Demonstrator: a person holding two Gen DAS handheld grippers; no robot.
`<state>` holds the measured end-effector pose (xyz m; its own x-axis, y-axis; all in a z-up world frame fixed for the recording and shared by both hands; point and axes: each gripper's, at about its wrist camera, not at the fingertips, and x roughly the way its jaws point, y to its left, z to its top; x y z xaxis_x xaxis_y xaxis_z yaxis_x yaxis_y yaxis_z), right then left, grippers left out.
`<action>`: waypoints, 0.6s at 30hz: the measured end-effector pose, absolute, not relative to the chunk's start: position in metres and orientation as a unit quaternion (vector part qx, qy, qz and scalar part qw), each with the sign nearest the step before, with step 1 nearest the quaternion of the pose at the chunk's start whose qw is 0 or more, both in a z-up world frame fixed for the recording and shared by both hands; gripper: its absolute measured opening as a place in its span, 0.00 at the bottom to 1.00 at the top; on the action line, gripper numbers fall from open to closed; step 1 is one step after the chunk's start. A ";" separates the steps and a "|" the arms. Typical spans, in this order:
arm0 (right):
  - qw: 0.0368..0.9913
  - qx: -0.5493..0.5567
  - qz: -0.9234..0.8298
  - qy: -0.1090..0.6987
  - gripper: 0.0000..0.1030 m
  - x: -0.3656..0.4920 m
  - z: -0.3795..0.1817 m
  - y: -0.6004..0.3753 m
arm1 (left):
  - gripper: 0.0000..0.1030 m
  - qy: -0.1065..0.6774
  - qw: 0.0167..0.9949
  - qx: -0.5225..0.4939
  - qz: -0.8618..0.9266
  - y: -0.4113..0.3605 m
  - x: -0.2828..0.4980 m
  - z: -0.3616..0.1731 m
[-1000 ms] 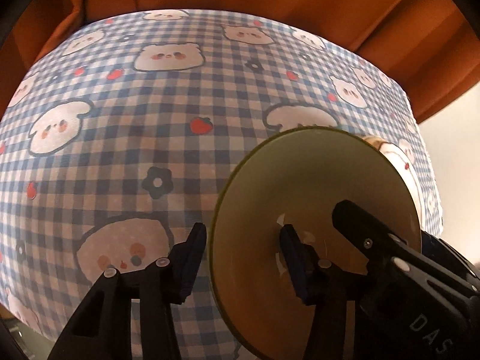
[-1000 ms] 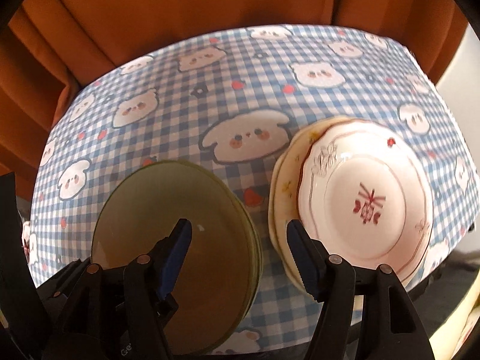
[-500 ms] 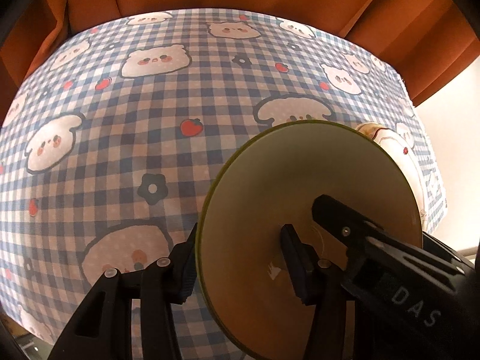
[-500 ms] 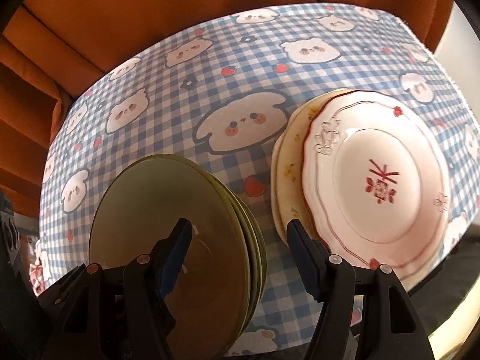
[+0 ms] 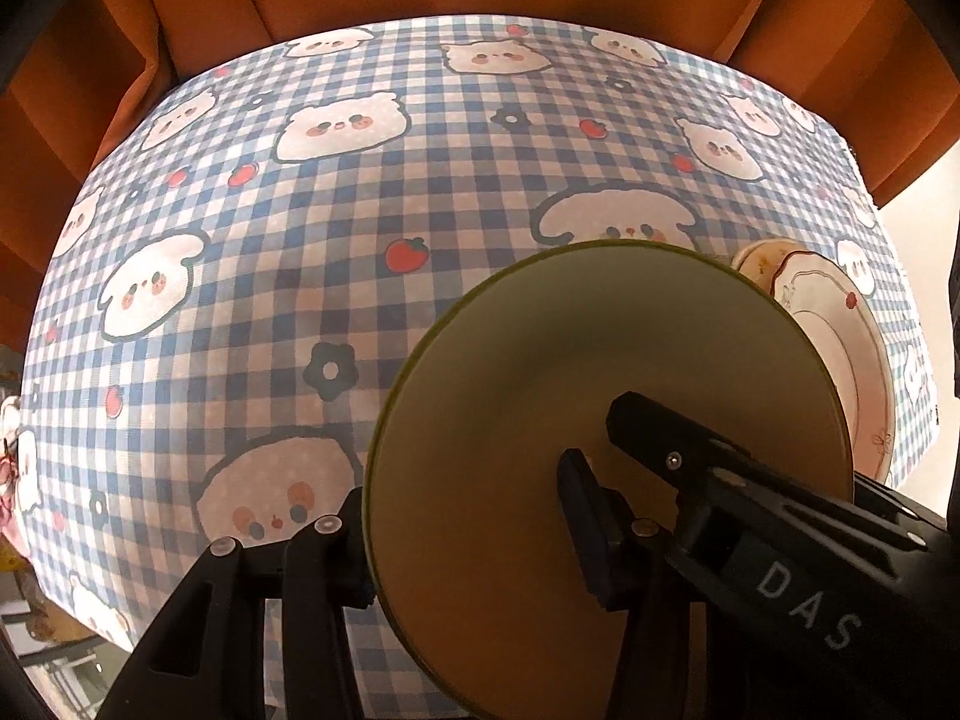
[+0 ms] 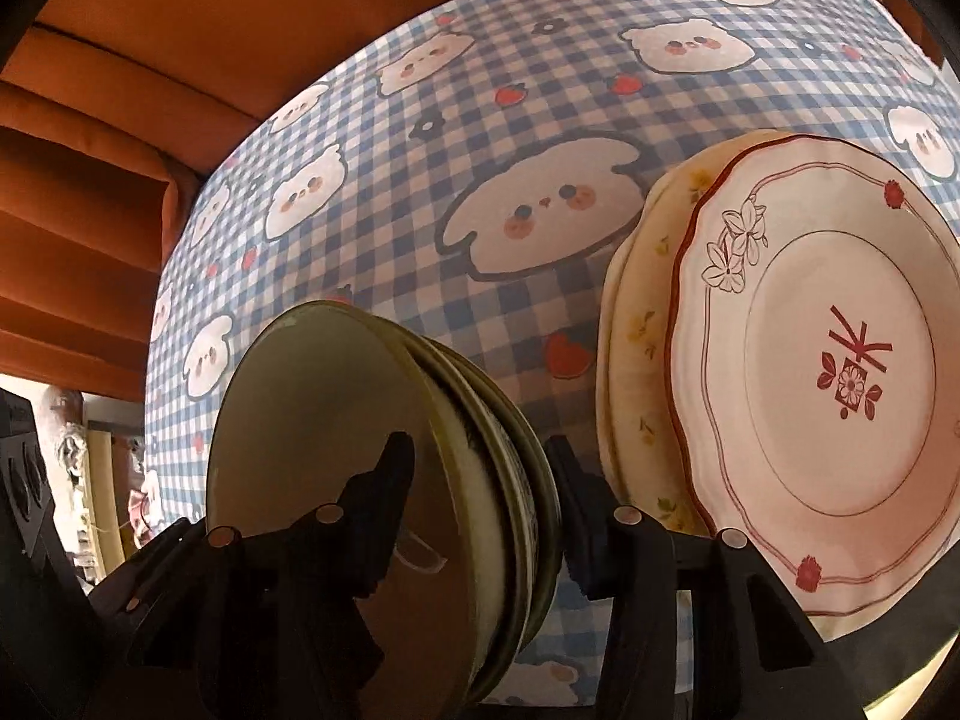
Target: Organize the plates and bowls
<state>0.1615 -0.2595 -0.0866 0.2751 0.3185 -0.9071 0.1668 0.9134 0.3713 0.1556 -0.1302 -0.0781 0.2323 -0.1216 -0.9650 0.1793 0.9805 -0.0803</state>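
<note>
Checked cloth covers the bench; right gripper has just closed its fingers around the green plates, left gripper clamps them too — a two-handed lift looks likely.

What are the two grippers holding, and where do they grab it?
Both hold the stack of green plates by its rim: the right gripper, jaws just closing, straddles the near edge; the left gripper clamps the same stack's rim.

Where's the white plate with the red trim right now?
In the right wrist view, the white scalloped plate with red trim sits on the right, atop a cream floral plate, beside the stacked olive-green plates.
</note>
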 end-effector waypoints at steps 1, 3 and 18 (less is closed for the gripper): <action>0.772 0.201 0.050 0.601 0.46 0.162 -0.086 -0.259 | 0.47 0.614 0.783 0.022 -0.095 -0.130 0.156 -0.078; 0.773 0.193 0.050 0.603 0.46 0.162 -0.085 -0.258 | 0.47 0.619 0.780 0.017 -0.091 -0.129 0.155 -0.078; 0.786 0.183 0.018 0.590 0.46 0.149 -0.057 -0.245 | 0.46 0.612 0.781 0.010 -0.124 -0.113 0.148 -0.050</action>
